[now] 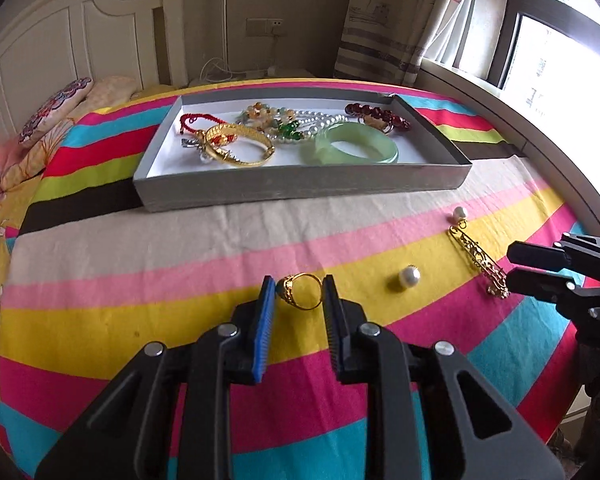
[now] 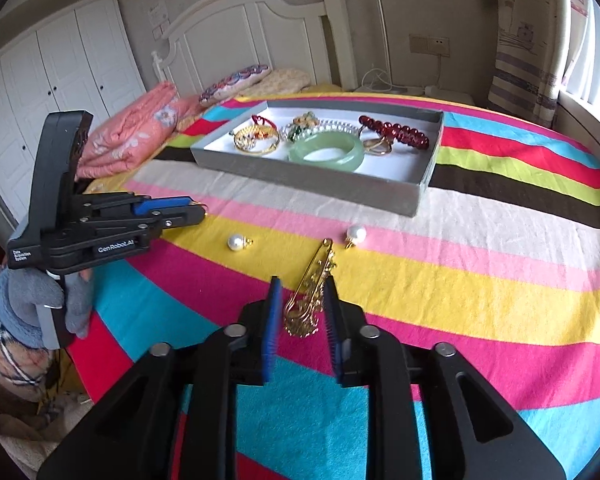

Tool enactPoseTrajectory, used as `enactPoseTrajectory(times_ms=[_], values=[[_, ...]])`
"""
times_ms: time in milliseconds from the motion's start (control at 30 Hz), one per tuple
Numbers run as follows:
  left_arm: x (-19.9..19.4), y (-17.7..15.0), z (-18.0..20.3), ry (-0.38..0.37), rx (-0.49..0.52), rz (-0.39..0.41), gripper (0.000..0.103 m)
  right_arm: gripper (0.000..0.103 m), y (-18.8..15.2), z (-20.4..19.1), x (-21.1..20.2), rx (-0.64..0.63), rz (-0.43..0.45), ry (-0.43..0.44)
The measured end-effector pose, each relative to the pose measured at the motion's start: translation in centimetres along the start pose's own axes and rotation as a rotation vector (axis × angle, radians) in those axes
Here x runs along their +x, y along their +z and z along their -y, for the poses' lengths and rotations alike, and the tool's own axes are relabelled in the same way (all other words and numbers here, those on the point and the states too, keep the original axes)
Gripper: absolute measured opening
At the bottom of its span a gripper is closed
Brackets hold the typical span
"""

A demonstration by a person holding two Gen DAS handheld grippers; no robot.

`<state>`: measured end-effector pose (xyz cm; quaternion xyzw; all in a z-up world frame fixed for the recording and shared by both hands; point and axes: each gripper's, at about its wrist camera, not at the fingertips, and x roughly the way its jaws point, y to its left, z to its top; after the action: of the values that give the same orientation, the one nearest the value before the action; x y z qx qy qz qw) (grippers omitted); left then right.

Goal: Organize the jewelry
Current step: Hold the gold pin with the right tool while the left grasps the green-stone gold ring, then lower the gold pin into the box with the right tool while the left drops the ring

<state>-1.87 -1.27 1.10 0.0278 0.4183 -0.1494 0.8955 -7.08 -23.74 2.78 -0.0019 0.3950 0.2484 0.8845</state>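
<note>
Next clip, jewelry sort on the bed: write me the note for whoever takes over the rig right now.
Left gripper: shut on the gold ring, near the bedspread.
Right gripper: open around the gold brooch pin, pads not pressing; pin lies on the bedspread.
Done: the grey tray already holds the jade bangle, gold bangle, bead strands and red bracelet.
Left: ring into the tray, grip and move the pin, then the two loose pearl earrings.

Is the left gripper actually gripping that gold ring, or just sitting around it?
Touching. In the left wrist view the left gripper has both pads against the gold ring, one on each side, with no gap visible.
</note>
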Motion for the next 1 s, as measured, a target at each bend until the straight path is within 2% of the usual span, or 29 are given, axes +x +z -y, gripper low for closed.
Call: enactPoseTrajectory(times_ms=[33, 67, 167, 200, 233, 267, 300, 333, 367, 467, 567, 600, 633, 733, 1000], values=[[0.1, -0.1, -0.1, 0.000, -0.003, -0.013, 0.023, 0.041, 0.0, -0.1, 0.3, -0.003, -0.016, -0.012], [0.0, -0.3, -0.1, 0.004, -0.001, -0.011, 0.023, 0.044, 0.1, -0.2, 0.7, -0.005, -0.031, -0.032], [-0.1, -0.6, 0.0, 0.009, 0.009, -0.017, 0.026, 0.044, 0.3, -0.7, 2.0, -0.025, -0.084, -0.076], [-0.2, -0.7, 0.1, 0.003, 0.014, -0.018, 0.036, 0.044, 0.3, -0.9, 2.3, -0.039, -0.089, -0.094], [-0.2, -0.7, 0.2, 0.001, 0.017, -0.020, 0.059, 0.044, 0.3, -1.1, 2.5, -0.049, -0.092, -0.106], [-0.2, -0.7, 0.1, 0.016, 0.013, -0.018, 0.069, 0.044, 0.3, -1.3, 2.6, -0.064, -0.094, -0.122], [-0.3, -0.7, 0.0, 0.018, 0.003, -0.010, 0.073, 0.042, 0.3, -1.6, 2.7, -0.081, -0.096, -0.140], [-0.4, -0.6, -0.3, 0.011, -0.008, -0.007, 0.073, 0.035, 0.2, -1.9, 2.7, -0.096, -0.094, -0.159], [-0.3, -0.6, -0.5, 0.005, -0.017, -0.012, 0.073, 0.025, 0.2, -2.1, 2.7, -0.105, -0.090, -0.155], [0.0, -0.4, -0.6, -0.004, -0.021, -0.024, 0.069, 0.021, 0.0, -2.4, 2.6, -0.118, -0.084, -0.158], [0.1, -0.4, 0.4, 0.048, 0.035, -0.024, 0.043, 0.020, -0.1, -2.3, 2.5, -0.118, -0.080, -0.154], [0.2, -0.4, 0.7, 0.074, 0.053, -0.024, 0.030, 0.020, -0.1, -2.3, 2.5, -0.118, -0.078, -0.151], [0.2, -0.4, 1.0, 0.091, 0.066, -0.023, 0.024, 0.020, -0.1, -2.2, 2.5, -0.115, -0.077, -0.147], [0.1, -0.6, 1.3, 0.117, 0.080, -0.018, 0.024, 0.020, -0.1, -2.0, 2.4, -0.105, -0.073, -0.128], [-0.6, -0.9, 0.8, 0.122, 0.060, -0.007, 0.023, 0.020, 0.1, -0.8, 1.3, -0.025, -0.040, -0.034]])
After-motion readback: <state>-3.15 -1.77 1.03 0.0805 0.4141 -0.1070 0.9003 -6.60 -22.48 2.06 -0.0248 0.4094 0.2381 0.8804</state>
